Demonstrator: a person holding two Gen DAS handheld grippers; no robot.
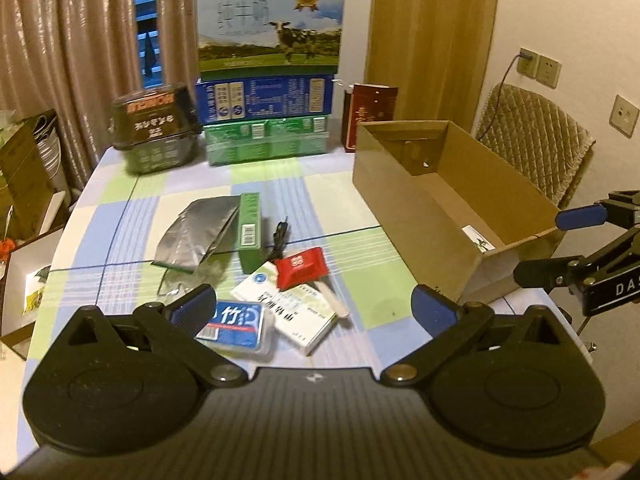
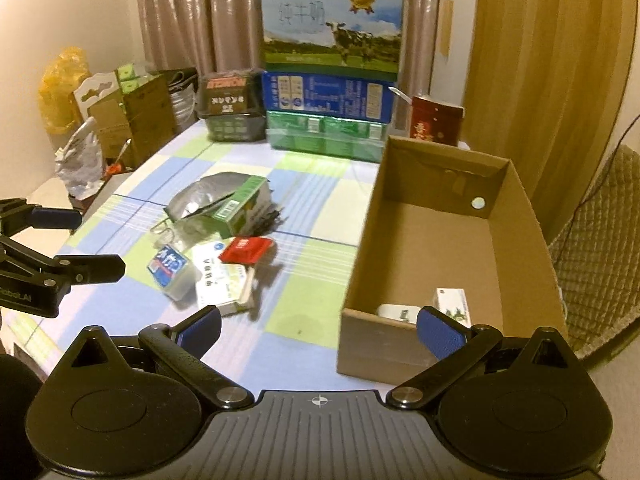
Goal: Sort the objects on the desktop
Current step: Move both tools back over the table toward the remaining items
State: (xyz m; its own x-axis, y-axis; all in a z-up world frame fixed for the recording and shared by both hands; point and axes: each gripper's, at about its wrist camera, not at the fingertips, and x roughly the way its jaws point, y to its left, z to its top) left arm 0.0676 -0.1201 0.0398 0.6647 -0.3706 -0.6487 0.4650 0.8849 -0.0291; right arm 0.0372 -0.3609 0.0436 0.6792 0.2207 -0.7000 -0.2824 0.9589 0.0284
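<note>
A pile lies mid-table: a silver foil pouch (image 1: pixel 196 228), a green box (image 1: pixel 250 228), a black cable (image 1: pixel 280 236), a red packet (image 1: pixel 302 266), a white medicine box (image 1: pixel 292 312) and a blue-labelled plastic case (image 1: pixel 240 324). To its right stands an open cardboard box (image 1: pixel 400 184) (image 2: pixel 360 272) holding two small white boxes (image 2: pixel 454 300) (image 2: pixel 394 312). My left gripper (image 1: pixel 314 306) (image 2: pixel 82 242) hovers open and empty just short of the pile. My right gripper (image 2: pixel 320 328) (image 1: pixel 558 245) is open and empty at the box's near end.
Stacked milk cartons (image 1: pixel 268 68), a black basket (image 1: pixel 156 136) and a red box (image 1: pixel 368 116) line the table's far edge. A quilted chair (image 1: pixel 536 136) stands right of the cardboard box. Bags and cartons (image 2: pixel 120 112) crowd the table's left side.
</note>
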